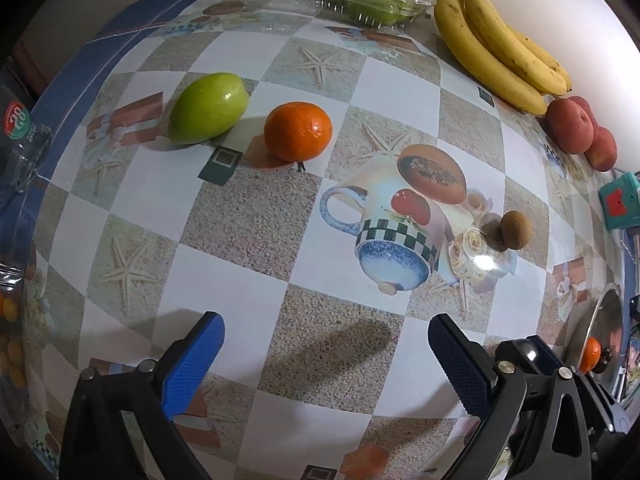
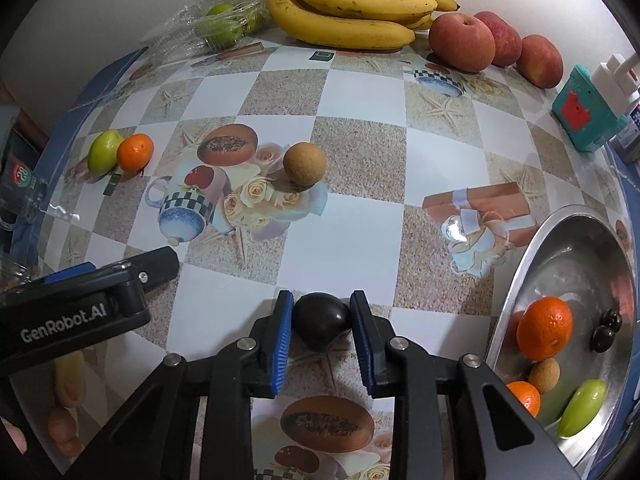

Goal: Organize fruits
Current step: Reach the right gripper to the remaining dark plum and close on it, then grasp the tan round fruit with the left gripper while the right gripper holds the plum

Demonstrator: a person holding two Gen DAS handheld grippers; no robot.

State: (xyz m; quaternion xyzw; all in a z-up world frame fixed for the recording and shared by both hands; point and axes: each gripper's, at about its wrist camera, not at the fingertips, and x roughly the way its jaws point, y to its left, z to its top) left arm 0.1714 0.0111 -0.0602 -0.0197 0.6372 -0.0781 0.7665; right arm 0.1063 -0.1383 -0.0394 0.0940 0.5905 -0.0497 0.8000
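Closest in the right wrist view, the right gripper is clamped on a dark plum-like fruit, blue pads pressing on both its sides, the fruit low against the patterned bench. At about four o'clock from it sits a metal bowl holding a mandarin, a second orange piece, a small tan round fruit, a green oblong fruit and two small dark fruits. At nine o'clock the left gripper's black body enters from the frame edge. In the left wrist view the left gripper hangs over bare bench with its fingers wide apart and nothing between them. Farther out, at twelve o'clock from the right gripper, a tan ball-shaped fruit stands alone on the printed roses. At ten o'clock, near the bench's left edge, a green fruit and an orange mandarin lie touching or nearly so in this view. Farthest, along the wall, a clear plastic box of green fruits lies at eleven o'clock, a bunch of bananas at twelve, three red apples at one, and a teal box at two o'clock.
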